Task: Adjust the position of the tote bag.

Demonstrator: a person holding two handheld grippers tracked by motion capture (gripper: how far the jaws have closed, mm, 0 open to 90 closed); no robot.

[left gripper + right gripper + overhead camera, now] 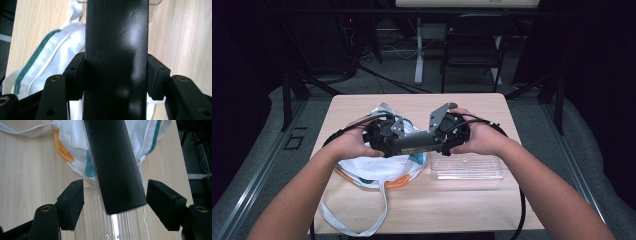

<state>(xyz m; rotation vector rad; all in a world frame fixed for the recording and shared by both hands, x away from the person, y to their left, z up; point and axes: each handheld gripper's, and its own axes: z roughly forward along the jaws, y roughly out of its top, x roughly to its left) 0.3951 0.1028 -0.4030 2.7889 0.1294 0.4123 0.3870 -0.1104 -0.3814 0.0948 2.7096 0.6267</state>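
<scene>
Forearms enter the high view from below; both hands hold a long black rectangular box (417,143) level above the light wooden table (472,107). It hangs over a white fabric tote bag with orange and teal print (377,172), beside a clear plastic tray (467,167). Left gripper (384,136) and right gripper (447,131) face each other at the box's ends, likely sharing a transfer.

Left gripper view: both pads (76,75) press the box's flanks (116,57); this gripper is clenched on it, carrying the load.

Right gripper view: the jaws stand released, pads (72,202) clear of the box end (117,177), which sits between them above the tray (125,222).
</scene>
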